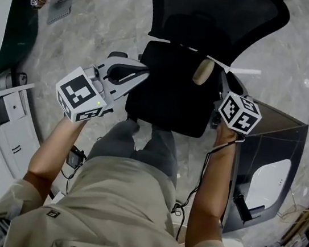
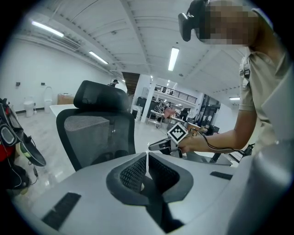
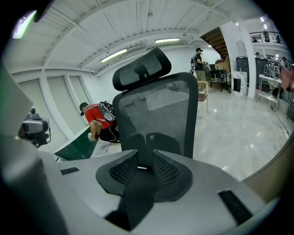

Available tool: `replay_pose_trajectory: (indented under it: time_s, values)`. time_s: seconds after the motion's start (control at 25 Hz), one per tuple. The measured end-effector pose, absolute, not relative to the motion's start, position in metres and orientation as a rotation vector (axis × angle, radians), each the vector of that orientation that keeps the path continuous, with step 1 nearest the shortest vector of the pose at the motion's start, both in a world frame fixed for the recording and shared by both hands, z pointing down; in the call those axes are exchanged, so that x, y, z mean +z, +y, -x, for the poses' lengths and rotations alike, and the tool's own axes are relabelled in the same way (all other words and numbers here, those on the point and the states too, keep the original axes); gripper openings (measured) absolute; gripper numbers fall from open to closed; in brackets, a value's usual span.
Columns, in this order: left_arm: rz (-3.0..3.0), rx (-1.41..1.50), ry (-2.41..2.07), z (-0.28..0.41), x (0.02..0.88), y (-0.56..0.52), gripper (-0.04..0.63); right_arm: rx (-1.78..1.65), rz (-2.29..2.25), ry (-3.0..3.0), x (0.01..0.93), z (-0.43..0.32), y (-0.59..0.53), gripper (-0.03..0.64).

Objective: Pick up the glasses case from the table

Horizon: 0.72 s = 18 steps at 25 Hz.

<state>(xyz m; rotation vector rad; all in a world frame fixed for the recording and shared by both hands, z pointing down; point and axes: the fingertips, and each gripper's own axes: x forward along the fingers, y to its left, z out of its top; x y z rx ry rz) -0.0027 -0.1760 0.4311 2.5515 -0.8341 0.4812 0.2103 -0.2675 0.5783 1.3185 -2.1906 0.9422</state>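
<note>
Item, left tongs [image 2: 147,159]: held out over the front of a black office chair [image 1: 173,97]; the ribbed pads stand closed with only a hairline of light between them, and nothing is held. Item, right tongs [image 3: 144,159]: held to the other side of the same chair and pointed at its mesh backrest [image 3: 158,119]; the pads stand a little apart with a clear gap, and nothing is between them. Item, marker cubes: one on the left tool [image 1: 81,95], one on the right [image 1: 240,113], each above a bare forearm of the person standing at the chair. Item, glasses case: it cannot be picked out for certain. The only candidate is a small beige oblong [image 1: 202,71] lying against the chair just beside the tip of the right tongs, touched by neither pair, and I cannot tell whether it is the case. Item, surroundings: a pale marbled floor [image 1: 99,31]; a dark box-like unit [image 1: 273,138] just right of the right forearm; a second person in a red top [image 3: 94,117] crouched beyond the chair beside a green board [image 3: 80,144].
</note>
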Motion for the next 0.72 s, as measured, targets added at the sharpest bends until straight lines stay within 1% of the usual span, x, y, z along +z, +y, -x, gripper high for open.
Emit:
replay_pose_trajectory:
  time_s: [0.28,0.6,0.72]
  values:
    - [-2.493,0.501,-0.833,-0.002,0.456,-0.181,0.020,1.061,-1.265,-2.139,0.642,-0.209,-0.278,0.137]
    - [-2.448,0.512,-0.846,-0.002,0.484,-0.185,0.021,1.166,-1.194,-2.068,0.713,-0.206,-0.282,0.218]
    - [-2.426,0.520,-0.850,0.000,0.497,-0.186,0.021,1.227,-1.177,-2.035,0.741,-0.207,-0.282,0.238]
